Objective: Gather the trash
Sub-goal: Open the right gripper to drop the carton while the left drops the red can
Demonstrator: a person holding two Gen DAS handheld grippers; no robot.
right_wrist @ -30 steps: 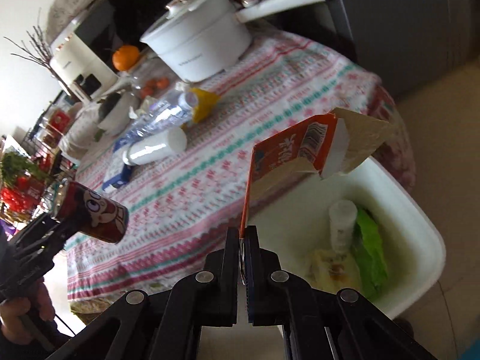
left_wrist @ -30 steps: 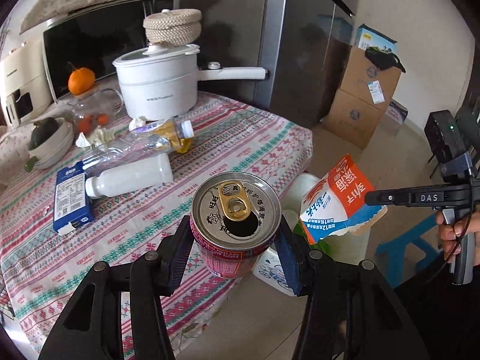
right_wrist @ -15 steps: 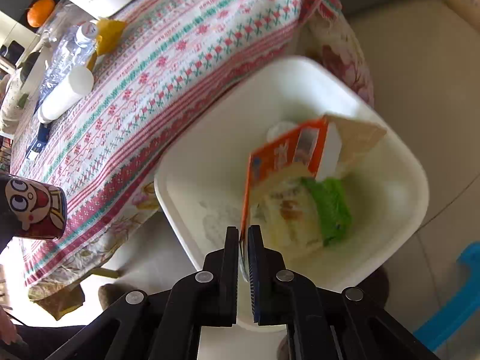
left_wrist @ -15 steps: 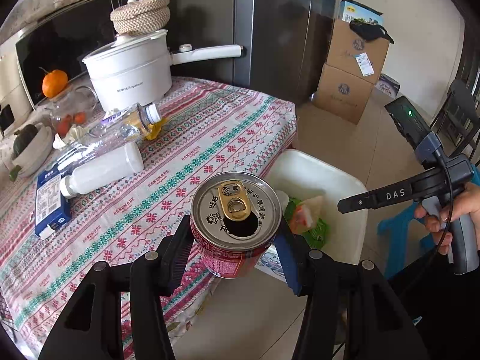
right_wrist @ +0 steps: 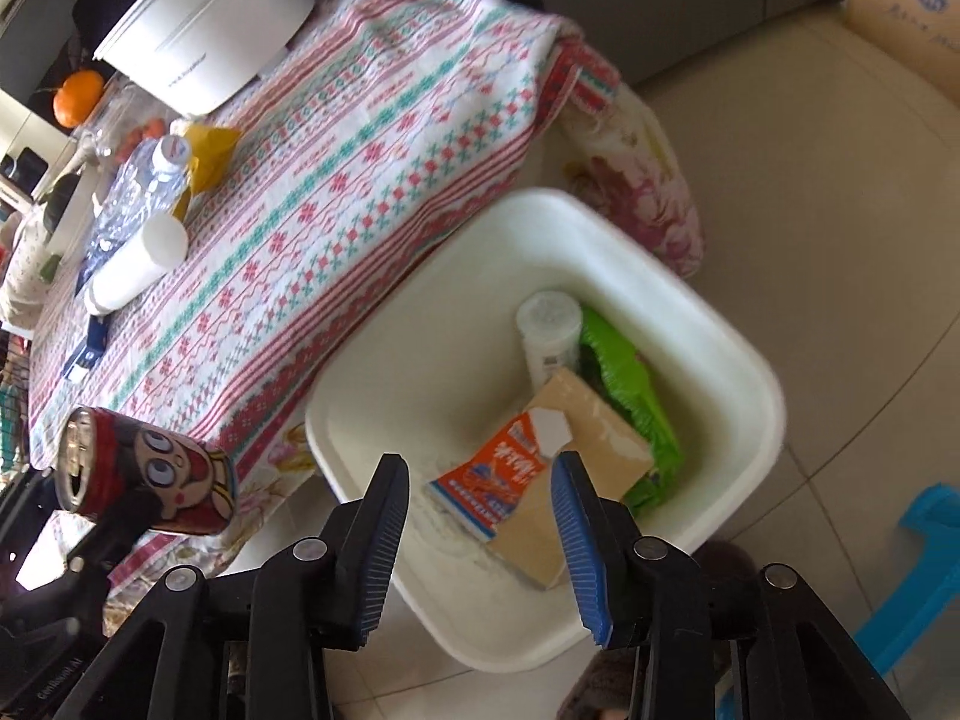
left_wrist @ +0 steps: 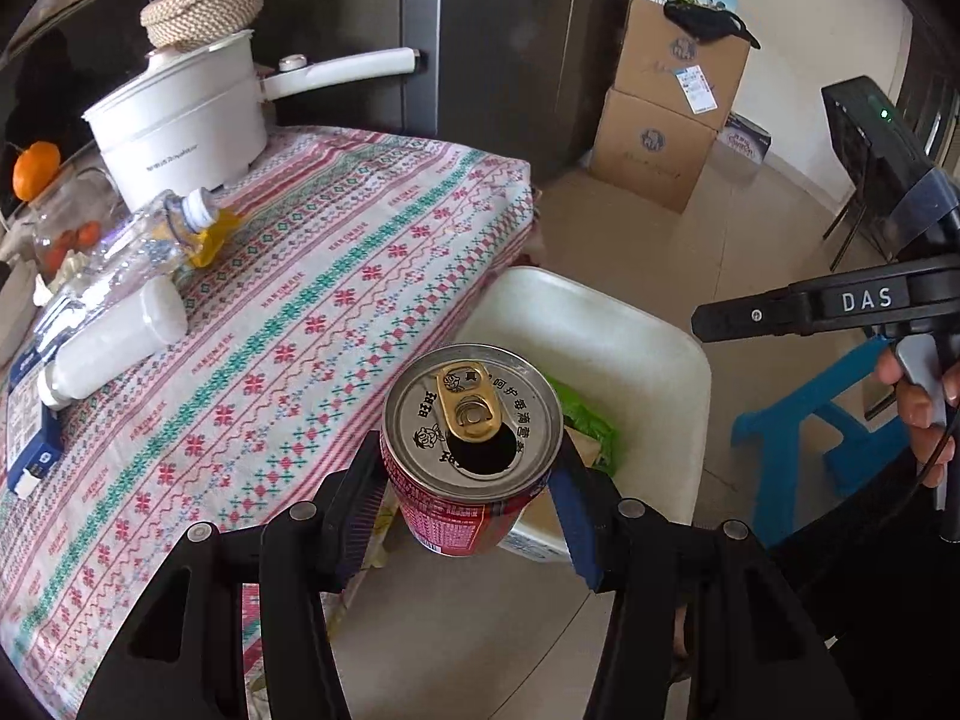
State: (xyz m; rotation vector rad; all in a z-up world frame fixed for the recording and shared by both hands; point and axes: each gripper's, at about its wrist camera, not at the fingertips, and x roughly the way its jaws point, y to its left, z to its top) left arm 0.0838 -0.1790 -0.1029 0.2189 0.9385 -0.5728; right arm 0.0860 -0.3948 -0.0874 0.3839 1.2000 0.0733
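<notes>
Beige floor tiles run under a white bin [right_wrist: 744,396] that stands against the cloth-draped table [left_wrist: 336,276]. Above that bin the right gripper [right_wrist: 480,480] has its jaws spreading, nothing pressed between them — the orange milk carton [right_wrist: 510,480] lies down inside the bin, flat on a piece of cardboard [right_wrist: 588,432], beside a small white bottle [right_wrist: 549,336] and a green wrapper [right_wrist: 624,372]. The left gripper [left_wrist: 468,480] pinches a red drink can [left_wrist: 471,468] between its pads, opened top toward the camera, over the table's edge and the bin's near rim. Farther back on the tablecloth lie a crushed clear bottle [left_wrist: 132,252], a white bottle [left_wrist: 114,342] and a white pot [left_wrist: 180,120].
</notes>
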